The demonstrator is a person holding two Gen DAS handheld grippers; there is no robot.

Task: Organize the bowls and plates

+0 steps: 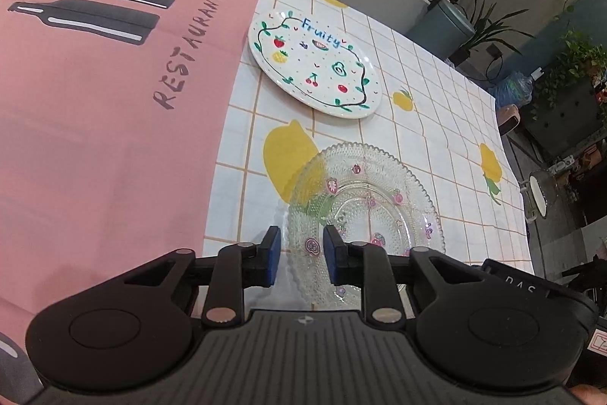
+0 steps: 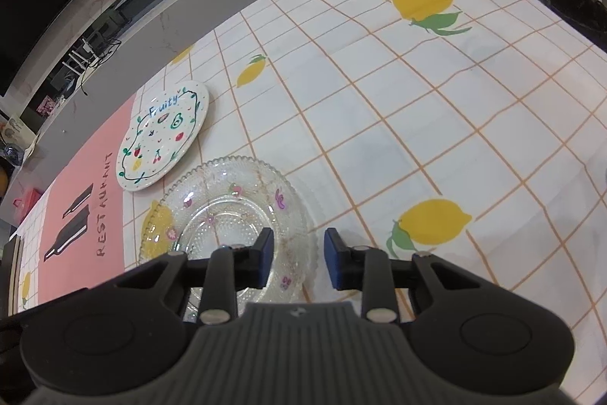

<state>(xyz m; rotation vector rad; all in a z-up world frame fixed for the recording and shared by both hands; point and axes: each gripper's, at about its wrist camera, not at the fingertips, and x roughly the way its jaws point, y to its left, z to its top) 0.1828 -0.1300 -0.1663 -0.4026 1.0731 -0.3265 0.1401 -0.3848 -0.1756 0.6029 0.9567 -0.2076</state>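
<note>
A clear glass plate (image 1: 379,200) with a beaded scalloped rim and small painted flowers lies on the lemon-print tablecloth (image 1: 428,109). Behind it lies a white oval plate (image 1: 315,63) painted with fruit and the word "Fruity". My left gripper (image 1: 301,253) straddles the glass plate's near left rim, its blue pads apart with a visible gap on both sides. In the right wrist view the glass plate (image 2: 227,211) sits low and left, the white plate (image 2: 163,139) beyond it. My right gripper (image 2: 298,259) straddles the glass plate's near right rim, pads apart and not pressing.
A pink "RESTAURANT" mat (image 1: 114,101) with bottle prints covers the table's left part, also seen as the pink mat (image 2: 83,215). The tablecloth (image 2: 417,101) stretches wide to the right. A counter with boxes, plants and a stool stand past the table's far edge.
</note>
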